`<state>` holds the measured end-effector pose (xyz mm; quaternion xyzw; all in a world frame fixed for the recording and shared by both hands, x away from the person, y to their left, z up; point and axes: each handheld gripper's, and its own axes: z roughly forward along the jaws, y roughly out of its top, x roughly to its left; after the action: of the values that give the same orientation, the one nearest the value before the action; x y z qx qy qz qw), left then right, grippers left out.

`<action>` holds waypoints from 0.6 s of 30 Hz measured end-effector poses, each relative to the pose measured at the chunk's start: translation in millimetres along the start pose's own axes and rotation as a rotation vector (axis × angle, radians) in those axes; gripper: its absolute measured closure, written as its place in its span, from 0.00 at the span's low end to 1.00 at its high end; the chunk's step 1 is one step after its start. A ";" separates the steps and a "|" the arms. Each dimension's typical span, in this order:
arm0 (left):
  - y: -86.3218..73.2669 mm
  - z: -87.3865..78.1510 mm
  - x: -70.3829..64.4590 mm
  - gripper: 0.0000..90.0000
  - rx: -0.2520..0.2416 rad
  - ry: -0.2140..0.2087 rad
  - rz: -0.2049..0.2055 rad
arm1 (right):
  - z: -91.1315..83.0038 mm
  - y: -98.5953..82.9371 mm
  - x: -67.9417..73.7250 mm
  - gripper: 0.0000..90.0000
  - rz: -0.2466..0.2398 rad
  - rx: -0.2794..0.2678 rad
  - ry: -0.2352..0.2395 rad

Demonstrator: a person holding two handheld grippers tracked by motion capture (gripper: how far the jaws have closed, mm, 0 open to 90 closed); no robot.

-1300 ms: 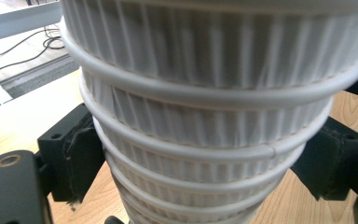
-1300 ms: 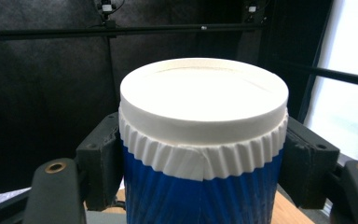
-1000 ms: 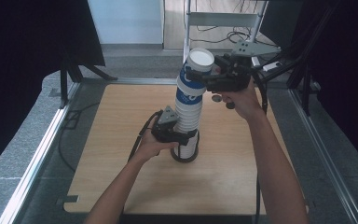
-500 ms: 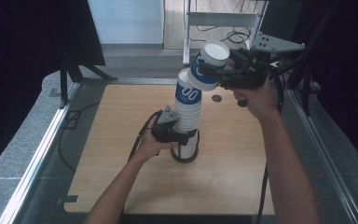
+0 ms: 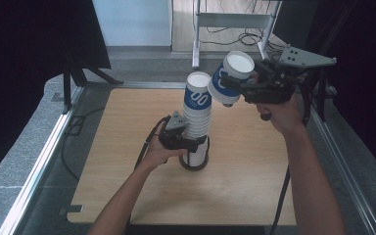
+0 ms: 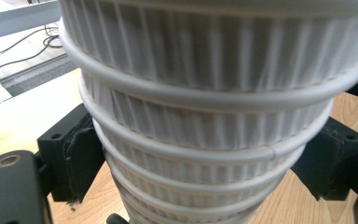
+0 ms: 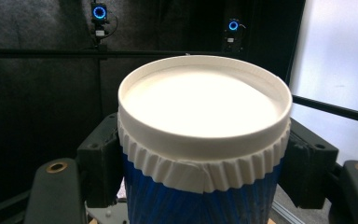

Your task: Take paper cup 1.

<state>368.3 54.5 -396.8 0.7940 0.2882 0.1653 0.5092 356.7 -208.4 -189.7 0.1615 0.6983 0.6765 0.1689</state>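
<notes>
A tall stack of upside-down blue and white paper cups [image 5: 197, 117] stands on the wooden table [image 5: 127, 142]. My left gripper [image 5: 192, 147] is shut on the stack's lower part; in the left gripper view the ribbed white cup rims [image 6: 205, 154] sit between its two black jaws. A single blue and white cup [image 5: 230, 78] hangs tilted in the air to the upper right of the stack, clear of it. My right gripper [image 5: 242, 87] is shut on this cup, and the cup's white bottom [image 7: 205, 100] faces the camera in the right gripper view.
A metal rail [image 5: 44, 156] runs along the table's left edge and another [image 5: 345, 166] along the right. A cable [image 5: 147, 142] trails from the left gripper. A white metal frame [image 5: 235, 22] stands beyond the table. Black curtains hang at both sides.
My right gripper has lifted the top cup off the stack and carried it up and to the right, tilting it. The left gripper has kept its hold on the stack.
</notes>
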 end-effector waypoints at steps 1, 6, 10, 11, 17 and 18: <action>0.0 0.0 0.0 0.14 0.000 0.000 0.000 | 0.0 0.0 0.0 0.30 0.000 0.000 0.000; 0.2 0.2 -0.4 0.14 0.000 0.004 -0.001 | -14.1 -8.4 -1.0 0.30 0.002 -0.001 -0.010; 0.4 0.1 -0.5 0.14 0.002 0.004 -0.002 | -19.3 -14.2 -0.7 0.30 0.000 0.000 -0.009; 0.3 0.2 -0.6 0.14 0.001 0.004 -0.003 | -20.9 -16.5 -0.5 0.30 0.001 0.001 -0.008; 1.2 0.0 -0.6 0.14 0.006 0.002 -0.011 | -29.5 -32.8 2.0 0.30 0.005 0.011 -0.003; 1.2 0.1 -0.8 0.14 0.006 0.003 -0.010 | -29.9 -35.9 2.8 0.30 0.004 0.012 -0.002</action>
<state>368.1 53.6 -395.7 0.7938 0.2937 0.1632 0.5070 340.8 -234.9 -224.9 0.1646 0.7019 0.6725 0.1670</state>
